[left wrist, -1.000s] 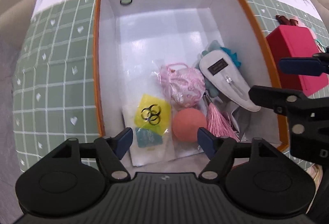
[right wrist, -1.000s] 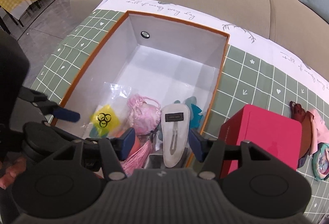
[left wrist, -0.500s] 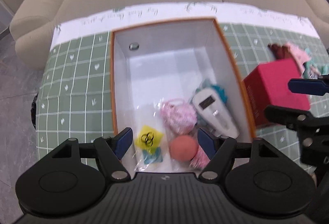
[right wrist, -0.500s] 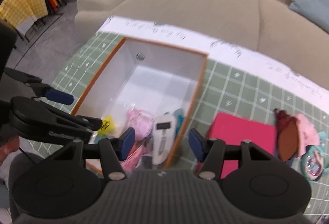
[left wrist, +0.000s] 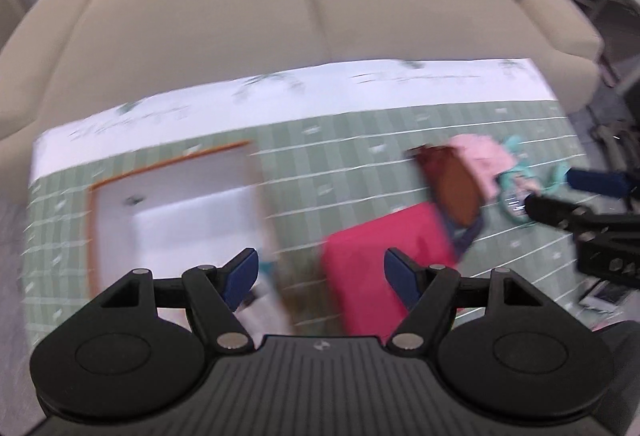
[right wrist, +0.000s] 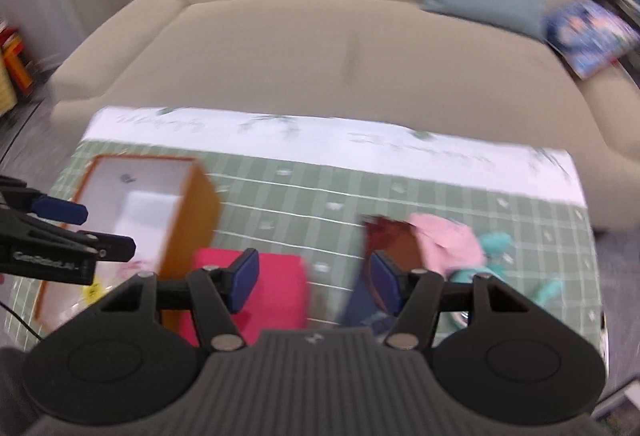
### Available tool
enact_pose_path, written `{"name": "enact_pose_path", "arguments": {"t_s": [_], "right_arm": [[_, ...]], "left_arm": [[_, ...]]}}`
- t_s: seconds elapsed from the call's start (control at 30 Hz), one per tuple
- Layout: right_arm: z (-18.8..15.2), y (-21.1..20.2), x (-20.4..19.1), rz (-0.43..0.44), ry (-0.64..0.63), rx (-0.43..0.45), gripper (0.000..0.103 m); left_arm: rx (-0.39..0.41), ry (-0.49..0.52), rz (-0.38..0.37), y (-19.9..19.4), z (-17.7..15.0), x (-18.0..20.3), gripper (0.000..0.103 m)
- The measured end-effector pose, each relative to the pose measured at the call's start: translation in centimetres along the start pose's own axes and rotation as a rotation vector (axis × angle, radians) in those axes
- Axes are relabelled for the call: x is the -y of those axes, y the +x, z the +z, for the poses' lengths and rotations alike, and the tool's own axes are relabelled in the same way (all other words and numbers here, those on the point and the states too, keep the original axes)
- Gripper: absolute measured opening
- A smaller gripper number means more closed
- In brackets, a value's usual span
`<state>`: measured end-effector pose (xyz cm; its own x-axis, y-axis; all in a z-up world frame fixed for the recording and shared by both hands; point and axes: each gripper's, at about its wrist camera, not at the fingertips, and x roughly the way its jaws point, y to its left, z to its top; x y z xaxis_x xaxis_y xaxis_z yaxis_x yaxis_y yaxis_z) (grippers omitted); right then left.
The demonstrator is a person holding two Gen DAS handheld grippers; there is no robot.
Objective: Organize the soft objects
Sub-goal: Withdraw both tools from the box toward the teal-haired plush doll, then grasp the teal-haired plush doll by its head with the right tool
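A second ago both cameras looked almost straight down into the orange-rimmed box (left wrist: 172,196); now both views take in the whole green checked cloth (right wrist: 320,204) and the beige sofa (right wrist: 320,48) behind it, and the box has shrunk to the near left. The left gripper (left wrist: 320,274) holds its blue pads wide apart with nothing between them, as before. The right gripper (right wrist: 312,278) has its jaws a little wider than a second ago, and they too are empty. The loose soft things lie on the right of the cloth: a brown piece (right wrist: 394,242) touching a pink cloth (right wrist: 444,242), with a teal item (right wrist: 498,246) just beside it, all to the right of the magenta box (right wrist: 272,288). Motion blur smears everything. The items inside the orange-rimmed box, clear earlier, are now mostly hidden behind the gripper bodies; only a yellow scrap (right wrist: 94,290) shows. The teal item's shape cannot be made out.
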<state>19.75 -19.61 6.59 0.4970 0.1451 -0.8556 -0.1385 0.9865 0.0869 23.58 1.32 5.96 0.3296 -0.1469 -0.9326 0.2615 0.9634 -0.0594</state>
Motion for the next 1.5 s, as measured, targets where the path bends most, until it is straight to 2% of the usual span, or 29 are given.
{"name": "enact_pose_path", "arguments": {"t_s": [0.17,0.3,0.43,0.67,0.8,0.93,1.1,1.17,1.27,1.4,1.43,1.5], "right_arm": [[-2.0,0.9,7.0,-0.049,0.137,-0.026,0.061],[-4.0,2.5,12.1,-0.078,0.264,-0.037,0.061],[-5.2,4.4,16.3,-0.098,0.349,-0.040,0.061],[-7.3,11.0,21.7,-0.089,0.556,-0.119,0.059],[-8.3,14.4,23.1,-0.084,0.640,-0.158,0.056],[-8.8,16.7,23.7,-0.122,0.651,-0.192,0.056],[-9.2,16.9,24.2,-0.172,0.665,-0.160,0.034],[-9.6,17.1,24.6,-0.195,0.663,-0.167,0.034],[-10.3,17.2,25.6,-0.170,0.716,-0.167,0.042],[-10.1,17.5,26.2,-0.145,0.732,-0.161,0.043],[-10.0,18.0,26.0,-0.134,0.716,-0.156,0.042],[-9.9,18.1,25.4,-0.149,0.689,-0.147,0.032]], "left_arm": [[-0.019,0.063,-0.073,2.8,2.1,6.5,0.084],[-0.038,0.059,-0.109,5.5,3.1,10.6,0.084],[-0.078,0.033,-0.126,8.4,3.1,13.2,0.084],[-0.160,0.022,-0.115,13.2,2.3,15.9,0.084],[-0.193,0.023,-0.117,14.8,1.6,16.4,0.084],[-0.207,0.039,-0.101,15.5,1.1,16.9,0.084],[-0.215,0.045,-0.091,16.1,0.9,16.9,0.084],[-0.214,0.049,-0.082,16.4,1.0,17.0,0.084],[-0.209,0.053,-0.084,16.5,0.9,17.1,0.084],[-0.218,0.041,-0.091,16.9,0.7,17.0,0.084],[-0.221,0.038,-0.086,17.0,0.7,17.0,0.084],[-0.224,0.034,-0.084,17.2,0.6,16.9,0.084]]}}
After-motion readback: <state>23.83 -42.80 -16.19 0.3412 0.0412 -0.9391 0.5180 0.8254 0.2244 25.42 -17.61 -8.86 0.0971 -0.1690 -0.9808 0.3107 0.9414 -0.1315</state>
